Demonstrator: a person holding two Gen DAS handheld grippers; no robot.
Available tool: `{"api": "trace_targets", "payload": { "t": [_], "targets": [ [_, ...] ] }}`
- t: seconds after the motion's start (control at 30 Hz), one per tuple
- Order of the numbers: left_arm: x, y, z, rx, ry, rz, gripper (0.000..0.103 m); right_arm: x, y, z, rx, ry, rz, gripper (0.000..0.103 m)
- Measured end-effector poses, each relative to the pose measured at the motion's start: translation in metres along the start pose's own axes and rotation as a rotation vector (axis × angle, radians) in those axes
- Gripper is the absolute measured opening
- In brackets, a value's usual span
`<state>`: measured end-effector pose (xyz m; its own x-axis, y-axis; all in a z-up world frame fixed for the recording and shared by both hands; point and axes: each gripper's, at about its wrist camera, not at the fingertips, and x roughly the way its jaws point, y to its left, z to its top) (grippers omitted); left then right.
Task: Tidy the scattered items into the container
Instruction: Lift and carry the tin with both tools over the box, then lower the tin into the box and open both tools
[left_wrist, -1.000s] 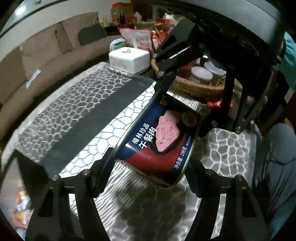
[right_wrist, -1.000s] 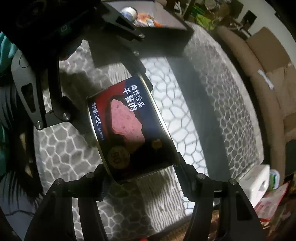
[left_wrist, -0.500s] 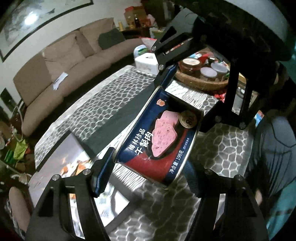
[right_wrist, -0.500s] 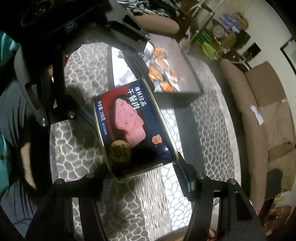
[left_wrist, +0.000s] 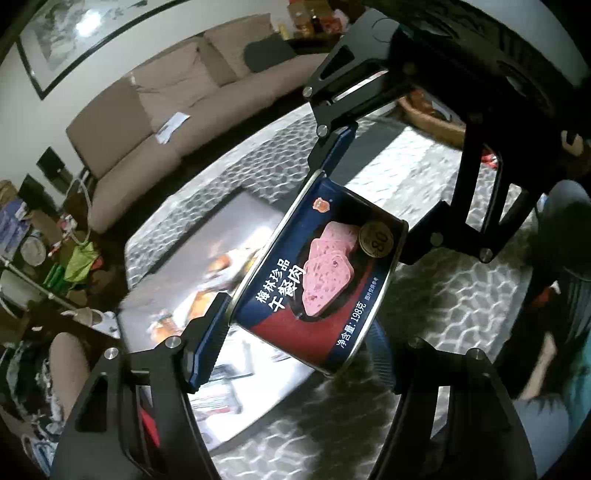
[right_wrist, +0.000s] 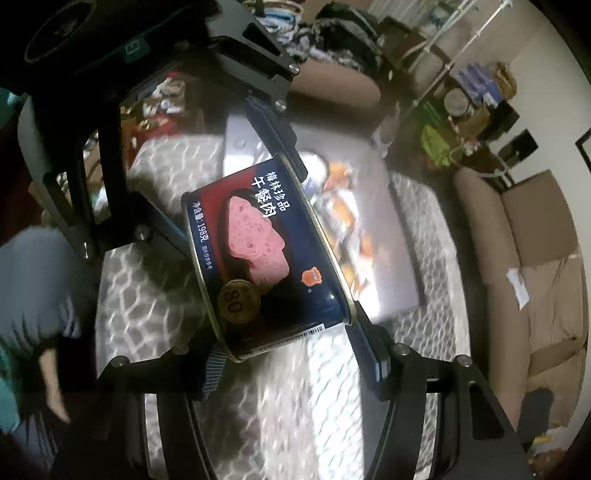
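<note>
- Two grippers hold one object together: the luncheon meat can (left_wrist: 317, 280) sits between the left gripper (left_wrist: 291, 354) at the bottom of the left wrist view and the right gripper (left_wrist: 373, 188) coming in from the upper right.
- Left gripper is clenched on the can; its blue pads (left_wrist: 207, 339) press the near end from both sides.
- Right gripper (right_wrist: 291, 365), in its own view, is also closed on the can (right_wrist: 258, 258), with one pad at the lower left and one at the lower right of the can's end.
- Long axis of the can runs from one gripper to the other, so each one holds an opposite end and neither is clearly nearer.
- Can is in the air, tilted, above the patterned tablecloth (left_wrist: 461, 302).
- Container (left_wrist: 207, 258), a flat grey tray with snack packets inside, lies below and to the left of the can in the left wrist view; in the right wrist view the container (right_wrist: 395, 236) is behind the can, toward the right.
- I judge the coming move as a carry toward this tray; probably one gripper must release first.
- Sofa (left_wrist: 155, 110) stays in the upper left background.
</note>
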<state>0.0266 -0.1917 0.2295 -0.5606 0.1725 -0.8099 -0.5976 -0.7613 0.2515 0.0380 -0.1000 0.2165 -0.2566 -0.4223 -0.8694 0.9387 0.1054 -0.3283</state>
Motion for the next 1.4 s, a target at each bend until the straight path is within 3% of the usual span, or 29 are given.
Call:
{"api": "trace_targets", "payload": {
  "t": [0.27,0.63,0.87,1.13,1.4],
  "targets": [
    [0.024,0.062,-0.024,0.014,0.063,0.014,0.067,0.053,-0.029,0.049,0.029,-0.038,0.045,0.062],
    [0.104,0.08,-0.079,0.02,0.184,-0.107,0.067,0.153,-0.027,0.041,0.111,0.019,0.238,0.062],
    [0.124,0.085,-0.102,0.025,0.247,-0.165,0.067,0.188,-0.022,0.046,0.159,0.05,0.341,0.062],
    [0.133,0.093,-0.105,-0.003,0.276,-0.185,0.067,0.202,-0.029,0.046,0.196,0.066,0.359,0.063],
    [0.139,0.077,-0.076,0.017,0.264,-0.175,0.066,0.197,-0.039,0.017,0.229,0.112,0.32,0.062]
  ]
}}
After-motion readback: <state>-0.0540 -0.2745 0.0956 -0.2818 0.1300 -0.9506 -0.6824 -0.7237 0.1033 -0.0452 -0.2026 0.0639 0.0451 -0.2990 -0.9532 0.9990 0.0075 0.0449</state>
